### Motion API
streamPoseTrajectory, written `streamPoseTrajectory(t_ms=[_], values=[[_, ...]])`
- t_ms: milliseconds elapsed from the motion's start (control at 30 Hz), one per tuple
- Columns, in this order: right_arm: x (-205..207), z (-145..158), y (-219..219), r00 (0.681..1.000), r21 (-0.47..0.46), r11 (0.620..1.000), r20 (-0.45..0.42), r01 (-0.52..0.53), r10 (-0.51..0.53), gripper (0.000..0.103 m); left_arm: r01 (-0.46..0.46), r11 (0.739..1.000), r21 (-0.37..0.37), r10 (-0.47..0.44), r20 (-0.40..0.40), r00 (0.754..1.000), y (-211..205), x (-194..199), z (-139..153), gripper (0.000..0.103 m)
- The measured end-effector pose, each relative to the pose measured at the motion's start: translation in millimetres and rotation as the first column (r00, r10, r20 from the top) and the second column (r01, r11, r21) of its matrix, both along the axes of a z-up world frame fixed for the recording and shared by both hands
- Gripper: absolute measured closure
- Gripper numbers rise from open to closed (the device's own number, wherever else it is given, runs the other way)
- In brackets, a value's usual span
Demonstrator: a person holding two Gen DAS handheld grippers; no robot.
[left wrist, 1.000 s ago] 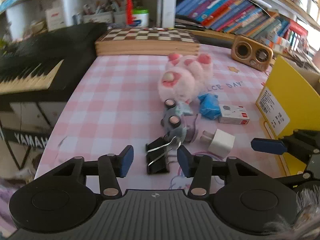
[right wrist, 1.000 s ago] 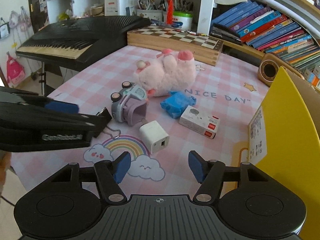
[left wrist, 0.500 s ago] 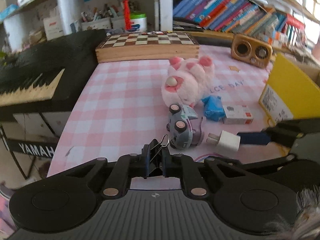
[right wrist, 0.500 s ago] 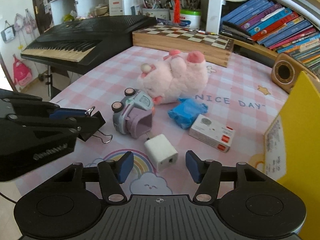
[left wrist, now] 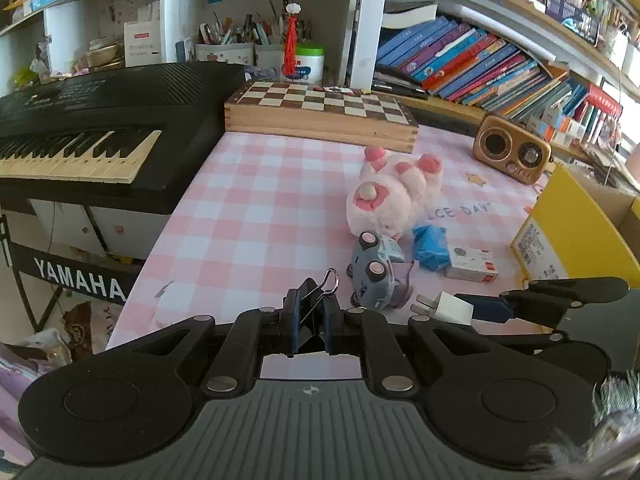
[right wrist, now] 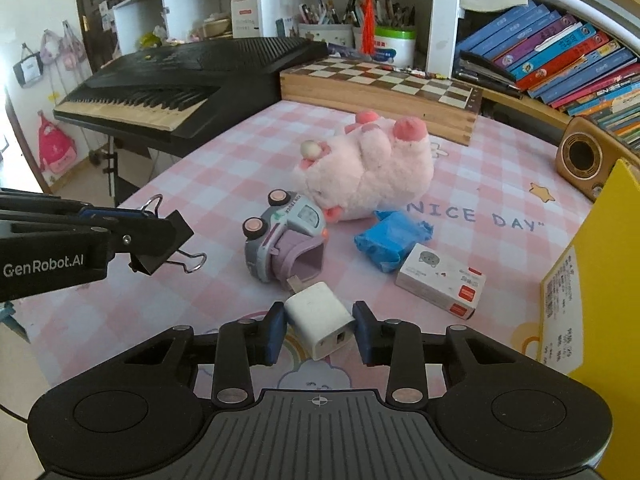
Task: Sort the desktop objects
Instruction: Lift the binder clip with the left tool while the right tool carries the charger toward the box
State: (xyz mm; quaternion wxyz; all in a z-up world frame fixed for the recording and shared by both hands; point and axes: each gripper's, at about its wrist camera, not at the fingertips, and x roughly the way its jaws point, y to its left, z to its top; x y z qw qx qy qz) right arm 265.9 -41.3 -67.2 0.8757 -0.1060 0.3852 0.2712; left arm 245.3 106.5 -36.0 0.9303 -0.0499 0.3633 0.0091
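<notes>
My left gripper [left wrist: 310, 328] is shut on a black binder clip [left wrist: 308, 312] and holds it just above the pink checked tablecloth [left wrist: 256, 216]; the clip's wire loops stick out in front. From the right wrist view the binder clip [right wrist: 160, 240] hangs at the left in the left gripper [right wrist: 158, 232]. My right gripper [right wrist: 319, 330] is closing on a white charger [right wrist: 316, 316] with its blue pads touching both sides; the charger lies on the cloth. The charger [left wrist: 452, 306] also shows at the right of the left wrist view.
A grey-purple toy car [right wrist: 288, 236], a pink plush toy [right wrist: 372, 176], a blue packet [right wrist: 390, 240] and a small white box [right wrist: 440, 280] lie just beyond the charger. A yellow box [right wrist: 600, 272] stands at right. A chessboard [right wrist: 380, 80], keyboard [right wrist: 180, 76] and wooden speaker [right wrist: 584, 160] line the back.
My left gripper shut on the binder clip and lifted it off the cloth. My right gripper came down to the charger and its jaws narrowed onto it.
</notes>
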Motion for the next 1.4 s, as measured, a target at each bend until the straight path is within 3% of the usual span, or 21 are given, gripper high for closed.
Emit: streamPoseTrajectory(t_ms=[800,1400], values=[[-83,64,-45,0.992,0.090,0.990,0.058,0.106,-0.112,0.068,0.063,0.990,-0.129,-0.049,0.111,0.993,4,-89,45,0.093],[-170,76,-64,0.978,0.109,0.973,0.025,0.202,-0.206,0.068,0.173,0.965,-0.196,-0.151,0.124,0.981,3,-165,59,0.093]])
